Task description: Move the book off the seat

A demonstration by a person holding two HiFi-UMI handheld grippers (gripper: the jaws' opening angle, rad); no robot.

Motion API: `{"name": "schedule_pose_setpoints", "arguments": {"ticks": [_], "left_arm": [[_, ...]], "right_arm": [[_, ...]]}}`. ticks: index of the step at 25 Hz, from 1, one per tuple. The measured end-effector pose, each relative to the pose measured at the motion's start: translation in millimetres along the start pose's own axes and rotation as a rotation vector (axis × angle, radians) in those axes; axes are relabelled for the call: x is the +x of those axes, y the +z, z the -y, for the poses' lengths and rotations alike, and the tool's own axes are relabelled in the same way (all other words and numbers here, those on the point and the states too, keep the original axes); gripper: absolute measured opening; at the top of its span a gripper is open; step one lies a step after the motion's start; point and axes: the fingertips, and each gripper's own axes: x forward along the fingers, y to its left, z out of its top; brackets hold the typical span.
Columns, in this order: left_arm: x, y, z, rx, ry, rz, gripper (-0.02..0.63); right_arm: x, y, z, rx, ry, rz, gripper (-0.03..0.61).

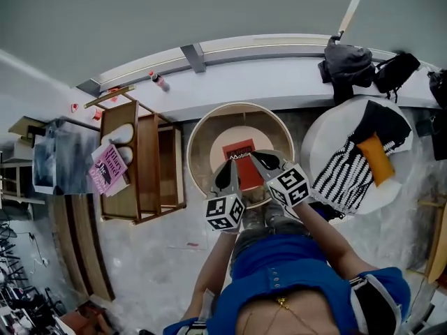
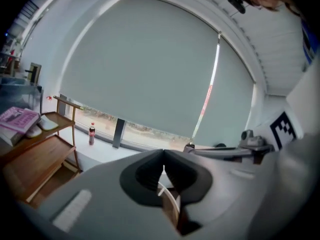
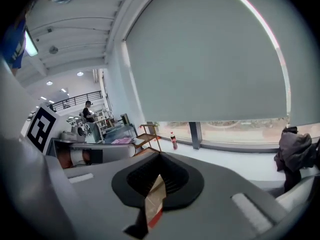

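Soft, even daylight filters through the drawn blind (image 2: 150, 69); fisheye curvature, dark vignetted corners, little shadow.

I log blue buttoned top (image 1: 279, 274), grey shorts (image 1: 253, 239); left tool (image 1: 232, 165), right tool (image 1: 257, 159) grey, black-padded, white marker cubes (image 1: 225, 213).

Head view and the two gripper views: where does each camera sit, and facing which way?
Head view: on the head, looking steeply down at seat and book; arms, torso show.
Left gripper view: on the left hand-held gripper, facing the blind; its shut jaws show.
Right gripper view: on the right hand-held gripper, facing likewise; shut jaws show.
Shared: blind, bottle, shelf.
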Motion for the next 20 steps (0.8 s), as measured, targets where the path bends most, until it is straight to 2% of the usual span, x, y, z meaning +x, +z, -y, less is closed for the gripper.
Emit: {"name": "schedule_pose_setpoints", "arguments": {"ticks": [4, 11, 20], "left_arm": [[-26.0, 30.7, 17.5, 0.071, 0.006, 0.065, 0.000], [-59.3, 49.3, 50.6, 0.076, -0.022, 0.095, 0.000], [-85.6, 62.0, 64.7, 0.134, -0.021, 0.121, 0.000]], "right_arm": [[-18.6, 30.2, -19.5, 0.000, 0.023, 0.051, -0.002], [-59.4, 67.2, -45.6, -0.031, 0.022, 0.153, -0.002], [-81.3, 70.0, -71.9, -0.058, 0.055, 0.170, -0.002]]}}
